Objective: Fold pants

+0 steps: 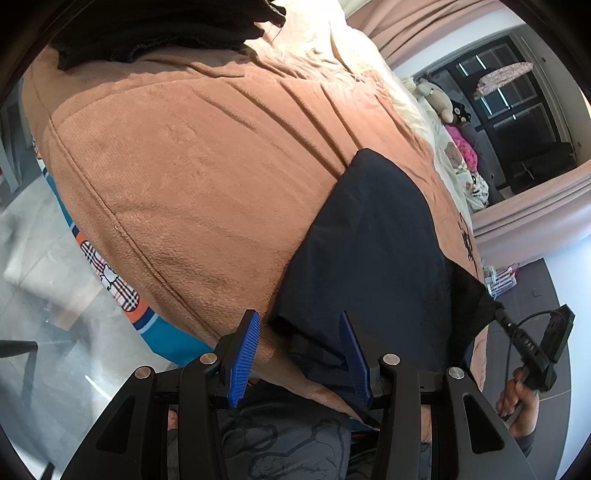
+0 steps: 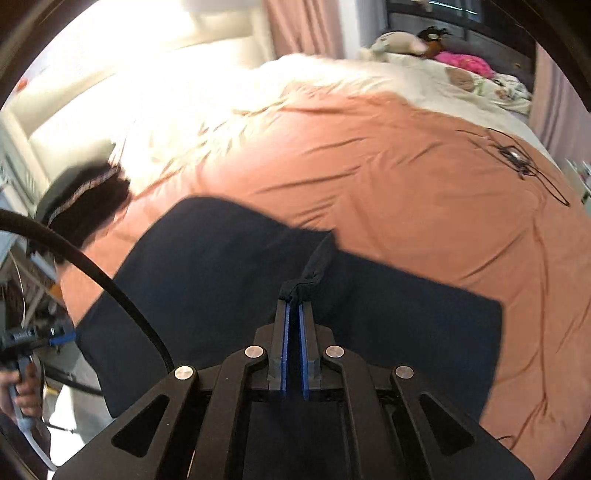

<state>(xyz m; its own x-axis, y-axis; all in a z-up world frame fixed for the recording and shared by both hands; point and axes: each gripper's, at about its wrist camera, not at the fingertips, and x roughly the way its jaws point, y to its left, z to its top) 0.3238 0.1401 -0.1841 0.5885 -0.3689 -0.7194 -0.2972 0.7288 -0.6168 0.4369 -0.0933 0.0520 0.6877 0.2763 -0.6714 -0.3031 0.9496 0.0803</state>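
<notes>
Two fisheye views from hand-held grippers look across a bed (image 2: 424,206) covered with a rust-orange blanket (image 1: 192,177). A pair of dark navy pants (image 2: 229,280) lies spread on the blanket near the bed's close edge.

In the right wrist view, the right gripper (image 2: 294,306) is clenched on the pants: its blue pads are pressed together on a bunched fold of navy cloth, which rises as a twisted ridge from the fingertips toward the middle of the garment. The view is motion-blurred, so seams and the waistband cannot be made out. The lower part of the pants is hidden behind the gripper's black frame. At the left edge a hand (image 2: 23,391) on a handle is partly cut off, and a thick black cable (image 2: 96,266) arcs across the cloth.

In the left wrist view, the left gripper (image 1: 301,332) stands released, its blue fingers (image 1: 245,354) apart. The left finger is over the blanket's edge and the right finger over the near corner of the pants; whether either touches the fabric cannot be told. The pants (image 1: 369,240) stretch away to the right, where the other hand (image 1: 517,398) holding its tool is partly cut off at the frame's edge. A dark garment heap (image 1: 155,29) at the top is mostly cropped. Soft toys (image 1: 439,99) sit small and indistinct at the bed's far end.
</notes>
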